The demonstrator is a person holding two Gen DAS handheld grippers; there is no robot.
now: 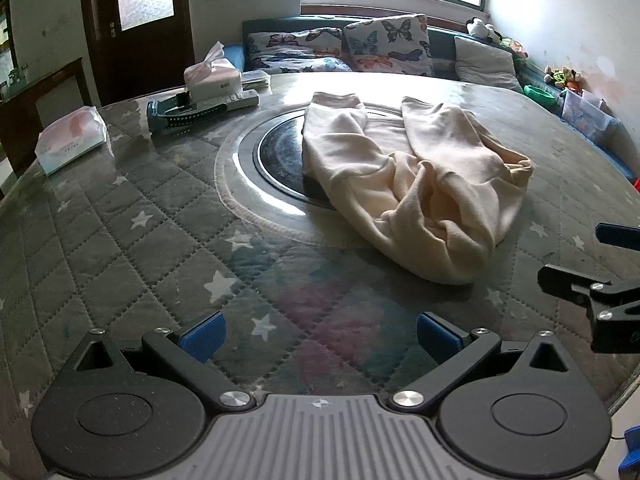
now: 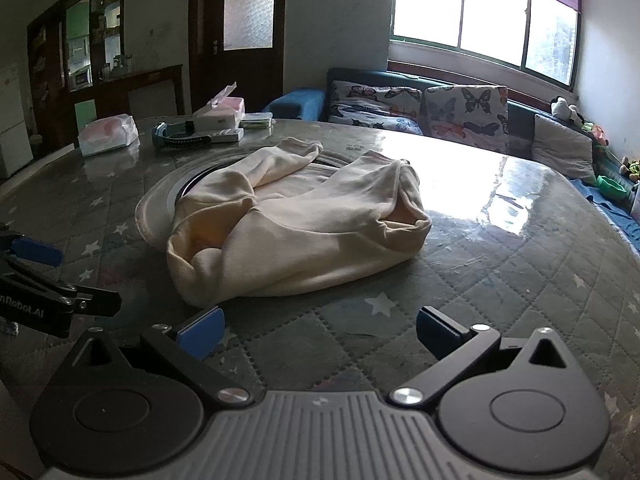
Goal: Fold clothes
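Note:
A cream pair of trousers (image 1: pixel 420 184) lies crumpled on the quilted star-pattern table cover (image 1: pixel 160 240), legs pointing away toward the sofa, waist bunched nearest me. It also shows in the right wrist view (image 2: pixel 296 216). My left gripper (image 1: pixel 320 336) is open and empty, low over the cover, short of the garment's near edge. My right gripper (image 2: pixel 320 332) is open and empty, just in front of the garment's near hem. The right gripper shows at the right edge of the left wrist view (image 1: pixel 592 264); the left gripper shows at the left edge of the right wrist view (image 2: pixel 60 276).
A round glass hob (image 1: pixel 276 160) sits in the table's middle, partly under the trousers. Tissue packs (image 1: pixel 72 140), a tissue box (image 1: pixel 214 76) and a dark strap-like item (image 1: pixel 180 114) sit at the far left. A sofa with butterfly cushions (image 1: pixel 384 44) runs behind the table.

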